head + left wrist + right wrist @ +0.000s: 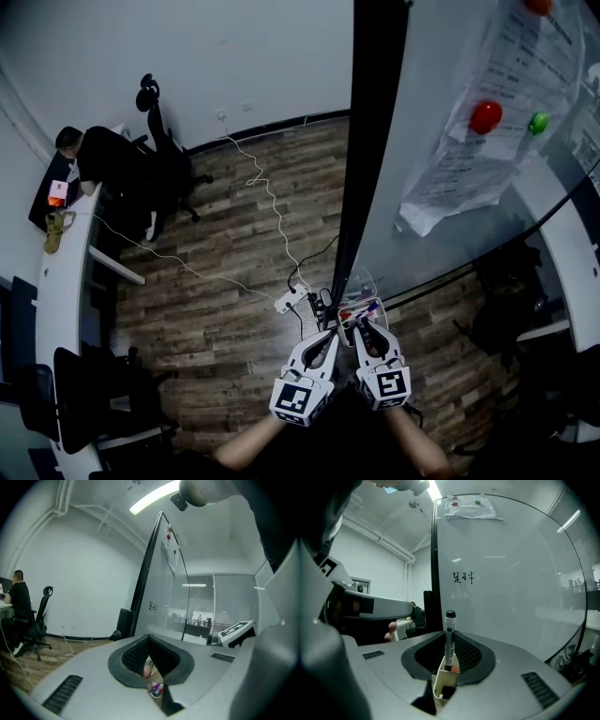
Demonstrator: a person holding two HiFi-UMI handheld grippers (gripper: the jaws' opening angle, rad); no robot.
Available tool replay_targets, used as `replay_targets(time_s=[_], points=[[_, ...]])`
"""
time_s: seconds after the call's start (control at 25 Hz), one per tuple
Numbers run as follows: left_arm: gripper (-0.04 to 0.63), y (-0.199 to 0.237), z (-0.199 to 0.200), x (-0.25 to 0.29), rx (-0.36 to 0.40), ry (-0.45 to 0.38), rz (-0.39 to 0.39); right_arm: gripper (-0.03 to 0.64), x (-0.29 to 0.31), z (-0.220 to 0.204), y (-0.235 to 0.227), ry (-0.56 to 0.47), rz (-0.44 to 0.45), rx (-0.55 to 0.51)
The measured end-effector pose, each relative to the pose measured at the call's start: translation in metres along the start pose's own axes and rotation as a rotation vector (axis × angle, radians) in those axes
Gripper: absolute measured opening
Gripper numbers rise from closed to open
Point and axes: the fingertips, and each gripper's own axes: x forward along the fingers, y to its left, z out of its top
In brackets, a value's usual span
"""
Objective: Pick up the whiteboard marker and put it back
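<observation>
Right gripper view is showing the right gripper (449, 656) clamping the whiteboard marker (449, 634) upright. Its pads are pressing on the lower half of the barrel, and the capped end is standing clear above them. The marker is hanging just in front of the whiteboard (511, 573), close to the board's dark side frame. It is directly over a cream marker holder (440, 681), whose open pocket is sitting right under the barrel's lower end.

Judging by its build, the marker is looking light and stiff. Its smooth round plastic barrel could be twisting or sliding between the pads if the squeeze is slack. A hold across the middle of the barrel, away from the cap, seems to be serving best. The barrel is showing as slim and pale with a band of dark print, and a black cap is topping it.

Beside the whiteboard's lower edge, the left gripper (151, 663) is hovering with its jaws narrowly apart, and nothing is resting between them.
</observation>
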Motion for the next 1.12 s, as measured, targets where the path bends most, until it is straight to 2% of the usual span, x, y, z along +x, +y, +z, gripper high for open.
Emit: replay_targets(time_s=[0.2,0.64,1.12], points=[[0.008,0.001,0.001,0.002,0.0,0.0,0.001,0.072,0.006,-0.022,0.003,0.048,0.011,-0.013],[0.008,0.004,0.001,0.003,-0.002,0.001,0.011,0.072,0.011,-0.037,0.004,0.088,0.017,-0.024],[0.008,0.005,0.003,0.004,-0.013,0.007,0.019,0.072,0.017,-0.04,0.007,0.083,0.026,-0.068]])
